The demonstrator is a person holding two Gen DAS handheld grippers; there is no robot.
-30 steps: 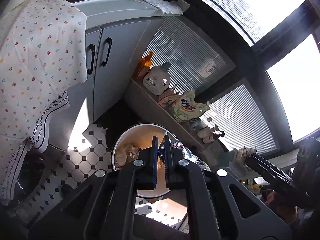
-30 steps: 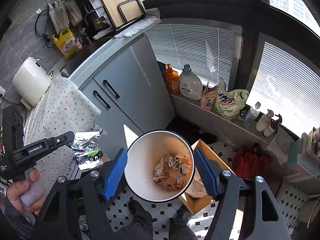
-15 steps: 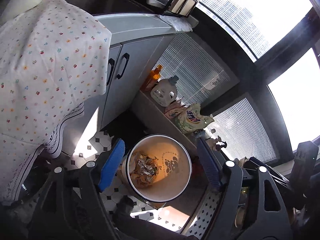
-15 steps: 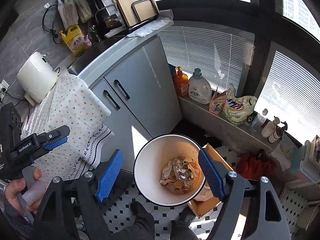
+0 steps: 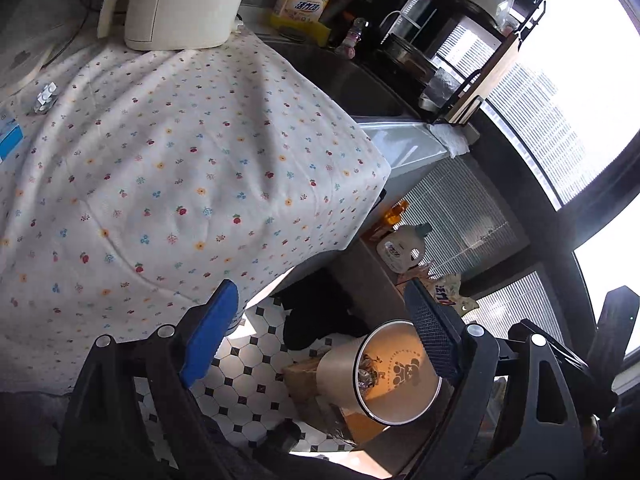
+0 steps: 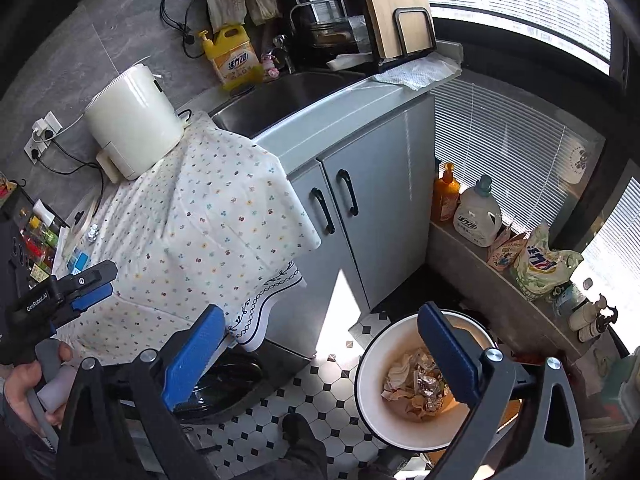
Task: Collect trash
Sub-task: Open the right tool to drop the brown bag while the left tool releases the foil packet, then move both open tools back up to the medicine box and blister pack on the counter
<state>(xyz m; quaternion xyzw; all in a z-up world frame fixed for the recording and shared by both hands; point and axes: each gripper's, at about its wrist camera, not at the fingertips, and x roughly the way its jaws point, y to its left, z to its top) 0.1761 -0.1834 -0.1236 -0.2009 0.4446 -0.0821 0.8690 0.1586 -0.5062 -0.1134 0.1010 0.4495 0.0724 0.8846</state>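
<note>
A white trash bin point(image 6: 370, 376) stands on the tiled floor with crumpled wrappers and foil point(image 6: 416, 384) inside; it also shows in the left wrist view point(image 5: 344, 372). My left gripper point(image 5: 320, 340) is open and empty, held up beside the table covered with a flowered cloth point(image 5: 160, 184). It also shows in the right wrist view point(image 6: 86, 286). My right gripper point(image 6: 320, 356) is open and empty, above the floor between the table and the bin. A small white piece point(image 5: 45, 96) and a blue-and-white packet point(image 5: 9, 140) lie on the cloth at the left.
A white kettle point(image 6: 132, 120) stands on the cloth at the back. A sink point(image 6: 280, 100) and grey cabinet point(image 6: 360, 208) are to the right. Detergent bottles point(image 6: 476, 216) and bags line a low ledge under the blinds. A cardboard box point(image 5: 304, 376) sits behind the bin.
My left gripper opened over the bin and dropped the foil wrapper in, then rose and swung toward the table. My right gripper drew back and left, so the bin now sits lower right.
</note>
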